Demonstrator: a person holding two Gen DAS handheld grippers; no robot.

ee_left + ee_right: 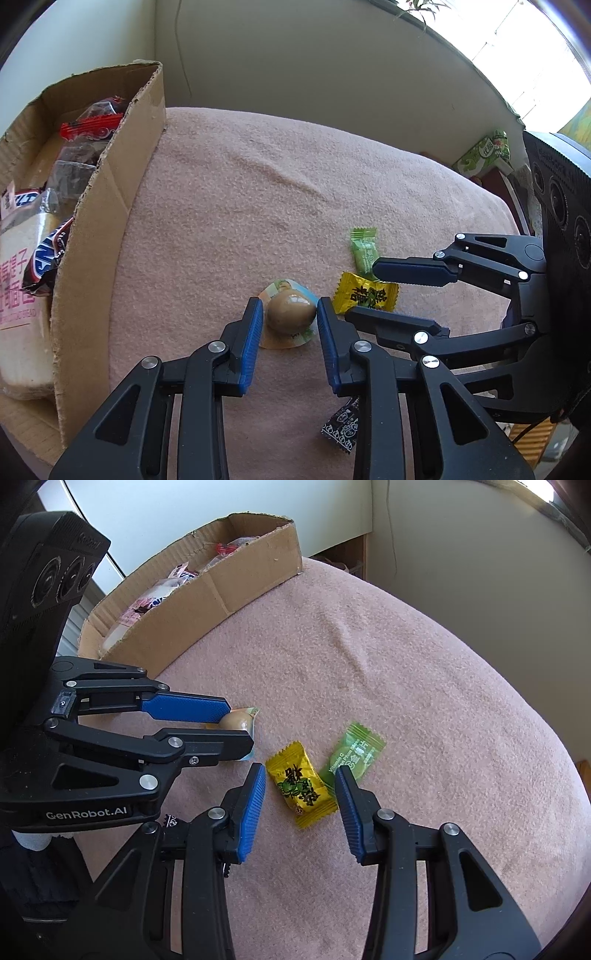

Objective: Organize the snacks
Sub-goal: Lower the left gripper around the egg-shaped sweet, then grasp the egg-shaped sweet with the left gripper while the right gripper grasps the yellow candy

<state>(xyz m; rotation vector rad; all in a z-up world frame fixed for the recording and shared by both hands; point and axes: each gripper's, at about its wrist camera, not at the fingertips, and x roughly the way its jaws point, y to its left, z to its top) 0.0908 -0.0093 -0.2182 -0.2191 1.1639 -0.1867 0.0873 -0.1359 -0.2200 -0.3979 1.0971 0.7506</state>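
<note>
A pink fleecy cloth (229, 206) covers the worktop, and both grippers are angled steeply down at a small cluster of snacks in its middle.

The left gripper (290, 314) has its blue-padded fingers (252, 332) set on either side of a brown egg-shaped snack in a clear round-edged packet (291, 312). The right pad touches the egg's side; the left pad is just beside it with a sliver of packet showing between, so I cannot tell whether the grip is firm. The packet lies flat on the cloth.

The right gripper (301, 786) straddles a yellow crimped-end candy wrapper with black characters (301, 786). Its fingers stand apart from the wrapper on both sides, released, pressing nothing. The right-hand finger (351, 812) overlaps the lower end of a green translucent candy wrapper (354, 753) that lies just beside the yellow one, on the side away from the egg. The yellow wrapper sits between the egg packet and the green one, all close together.

Nearer the front edge of the worktop, partly under the left gripper, lies a black sachet with white printed pattern (341, 424).

At the left edge of the worktop stands an open brown cardboard box (122, 184), already holding bread in a printed bag, chocolate bars and red-edged packets.
</note>
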